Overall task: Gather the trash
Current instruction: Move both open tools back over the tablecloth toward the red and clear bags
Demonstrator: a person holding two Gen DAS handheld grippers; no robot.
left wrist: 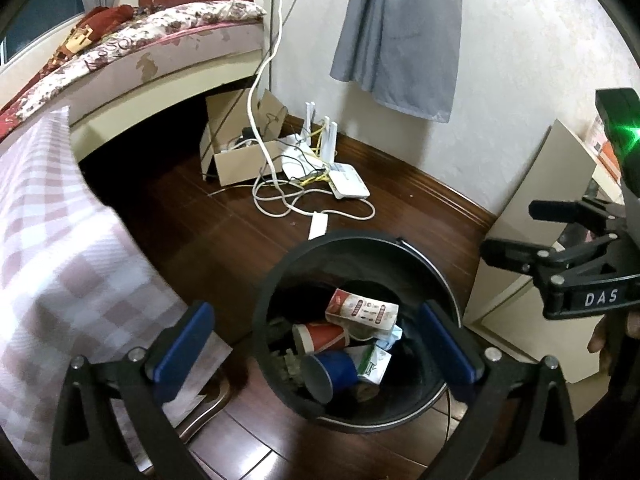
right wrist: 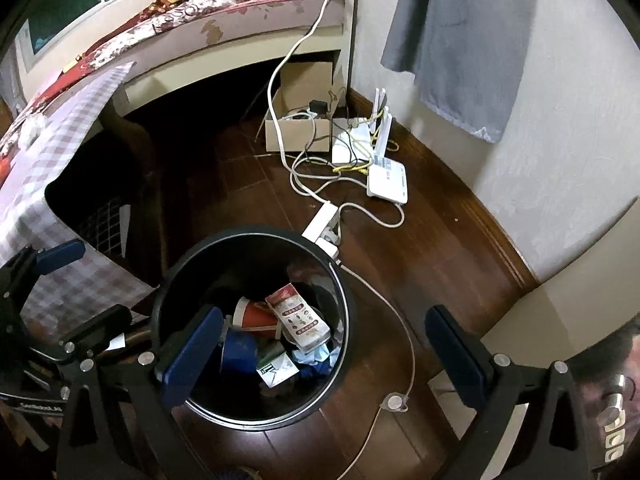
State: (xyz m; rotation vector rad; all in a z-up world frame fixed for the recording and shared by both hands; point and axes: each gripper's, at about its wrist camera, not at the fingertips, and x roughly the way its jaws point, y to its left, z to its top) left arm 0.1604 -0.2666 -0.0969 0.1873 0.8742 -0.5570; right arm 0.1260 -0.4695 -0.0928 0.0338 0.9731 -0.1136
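Observation:
A black round trash bin (left wrist: 276,292) stands on the dark wood floor; it also shows in the right wrist view (right wrist: 176,276). Inside lie a red paper cup (left wrist: 324,336), a blue cup (left wrist: 332,372), a white-and-red carton (left wrist: 362,312) and a green-and-white box (left wrist: 374,364). My left gripper (left wrist: 316,352) is open and empty above the bin. My right gripper (right wrist: 328,356) is open and empty above the bin's right side; it shows at the right edge of the left wrist view (left wrist: 508,232). The left gripper appears at the left of the right wrist view (right wrist: 60,272).
A table with a checked pink cloth (left wrist: 52,248) stands left of the bin. A cardboard box (left wrist: 240,156), routers (left wrist: 348,184), a power strip (right wrist: 320,220) and loose cables (right wrist: 400,320) lie behind and right. A bed (left wrist: 160,40), a hanging grey cloth (left wrist: 400,32) and a beige cabinet (left wrist: 532,240) border the floor.

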